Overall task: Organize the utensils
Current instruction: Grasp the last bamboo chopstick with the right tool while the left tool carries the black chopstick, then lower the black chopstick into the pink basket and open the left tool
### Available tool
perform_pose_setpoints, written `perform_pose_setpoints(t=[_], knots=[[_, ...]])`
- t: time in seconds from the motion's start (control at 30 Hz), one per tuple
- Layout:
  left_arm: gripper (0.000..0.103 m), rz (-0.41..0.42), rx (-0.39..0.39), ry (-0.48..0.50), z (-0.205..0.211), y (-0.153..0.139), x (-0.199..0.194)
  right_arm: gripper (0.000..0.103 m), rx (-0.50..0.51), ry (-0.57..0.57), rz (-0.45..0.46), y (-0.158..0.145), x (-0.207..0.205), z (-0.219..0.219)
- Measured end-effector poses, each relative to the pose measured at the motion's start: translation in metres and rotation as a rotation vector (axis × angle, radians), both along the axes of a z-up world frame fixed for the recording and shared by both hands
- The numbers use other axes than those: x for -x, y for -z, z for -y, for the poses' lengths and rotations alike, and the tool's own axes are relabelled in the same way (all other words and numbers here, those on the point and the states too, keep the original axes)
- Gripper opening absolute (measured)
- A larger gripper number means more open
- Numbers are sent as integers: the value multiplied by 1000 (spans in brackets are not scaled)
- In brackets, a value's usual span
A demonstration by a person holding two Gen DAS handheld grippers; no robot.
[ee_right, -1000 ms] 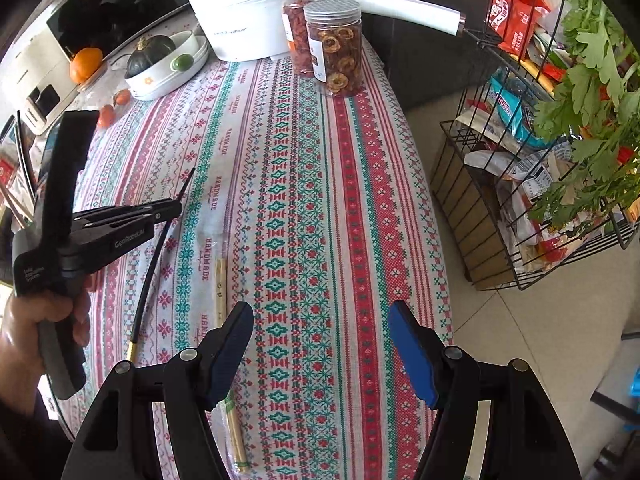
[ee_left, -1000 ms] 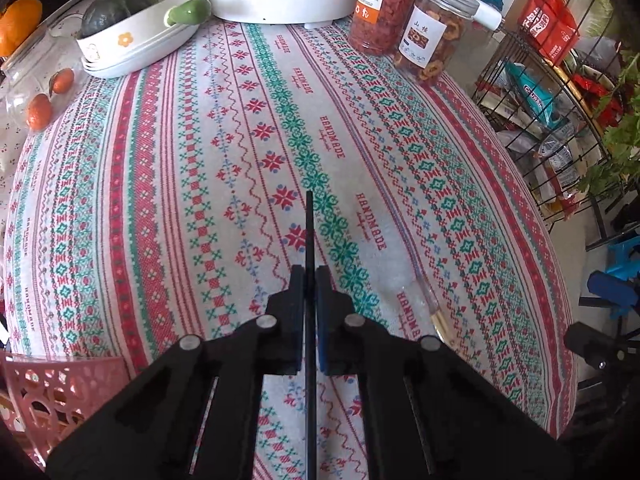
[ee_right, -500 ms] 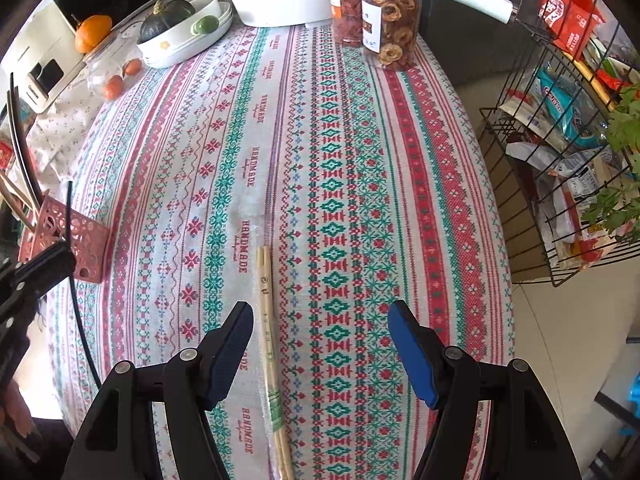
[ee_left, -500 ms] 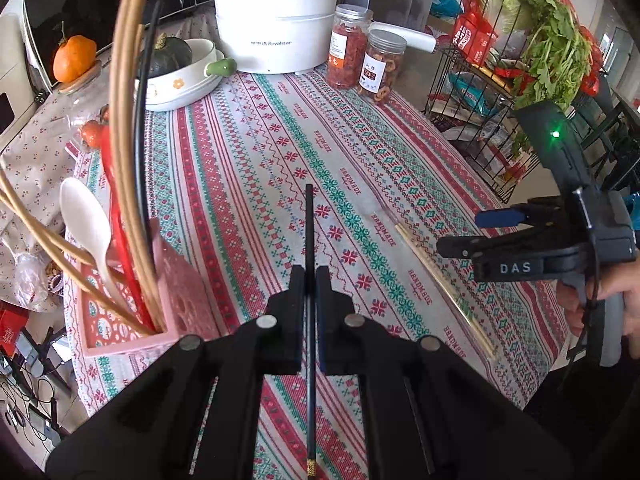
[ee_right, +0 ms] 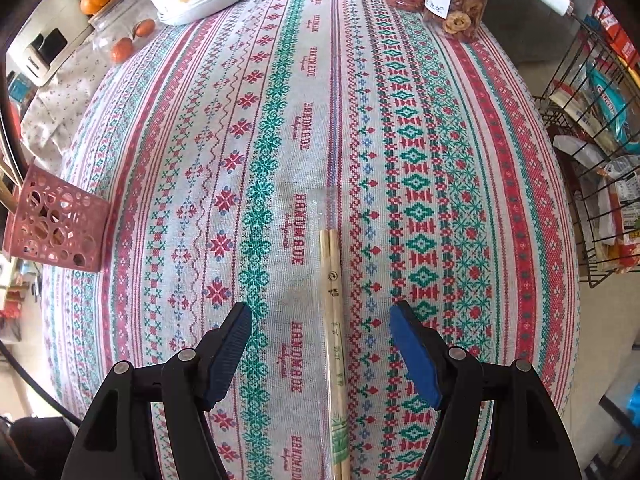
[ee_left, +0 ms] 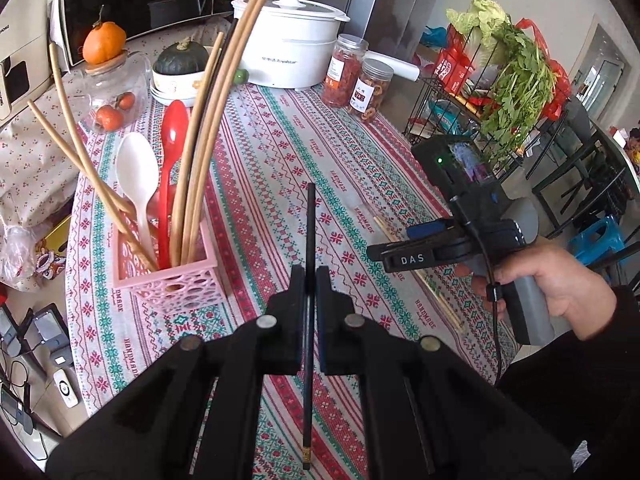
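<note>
— What have we got in our left gripper [ee_left: 308,280]?

— Its fingers are clamped tight on a black chopstick [ee_left: 309,220]. The stick runs straight along the line of the fingers, its thin end reaching out past the tips and its gold-banded end [ee_left: 306,453] trailing back between the finger arms.

— And the holder?

— The pink basket [ee_left: 172,280] stands just to the left of those fingertips on the tablecloth [ee_left: 280,152]. In it we see tan chopsticks [ee_left: 200,140], a red spoon [ee_left: 170,152] and a white spoon [ee_left: 138,176], all leaning upright.

— What about our right gripper [ee_right: 320,320]?

— Its jaws are opening, and the blue pads [ee_right: 416,356] touch nothing. The wrapped pair of bamboo chopsticks [ee_right: 332,304] lies flat on the cloth between the two fingers, roughly midway, pointing the same way they do, its far end a little beyond the tips. From that side we see the basket [ee_right: 60,224] well off to the left of the left finger.

— Whose hand is that?

— Our right hand [ee_left: 560,280], wrapped around the gripper's handle.
</note>
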State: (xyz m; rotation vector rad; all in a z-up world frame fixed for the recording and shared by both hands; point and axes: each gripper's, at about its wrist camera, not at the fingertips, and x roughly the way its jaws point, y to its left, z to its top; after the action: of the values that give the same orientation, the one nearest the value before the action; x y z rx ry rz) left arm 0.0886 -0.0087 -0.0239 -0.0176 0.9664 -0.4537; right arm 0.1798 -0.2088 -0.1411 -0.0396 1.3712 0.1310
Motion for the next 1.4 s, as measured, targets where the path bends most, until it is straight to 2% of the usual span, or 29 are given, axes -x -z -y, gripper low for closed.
perform_pose_setpoints(t=[0.13, 0.27, 0.33, 0.37, 0.43, 0.5, 0.63, 0.8, 1.03, 1.4], knots=[[6, 12, 32, -19, -12, -7, 6, 74, 84, -54, 32, 4, -2, -19], [6, 16, 47, -35, -20, -10, 6, 62, 81, -86, 63, 1, -2, -34], [6, 16, 52, -45, -23, -10, 5, 48, 77, -94, 72, -2, -3, -44], [6, 16, 55, -49, -25, -11, 5, 45, 74, -99, 77, -2, -3, -46], [6, 21, 57, -55, -27, -12, 5, 26, 63, -108, 87, -4, -4, -53], [6, 27, 61, -60, -30, -13, 7, 12, 50, -116, 89, -4, -3, -59], [6, 41, 72, -67, -33, -18, 9, 10, 59, -118, 106, -6, 1, -66], [6, 64, 76, -62, -39, -26, 14, 10, -4, -101, 162, -23, 15, -52], [6, 99, 107, -76, -48, -40, 20, 10, -110, -106, 329, -77, 49, -40], [6, 246, 186, -88, -53, -82, 37, 10, -248, -70, 623, -161, 93, -13]])
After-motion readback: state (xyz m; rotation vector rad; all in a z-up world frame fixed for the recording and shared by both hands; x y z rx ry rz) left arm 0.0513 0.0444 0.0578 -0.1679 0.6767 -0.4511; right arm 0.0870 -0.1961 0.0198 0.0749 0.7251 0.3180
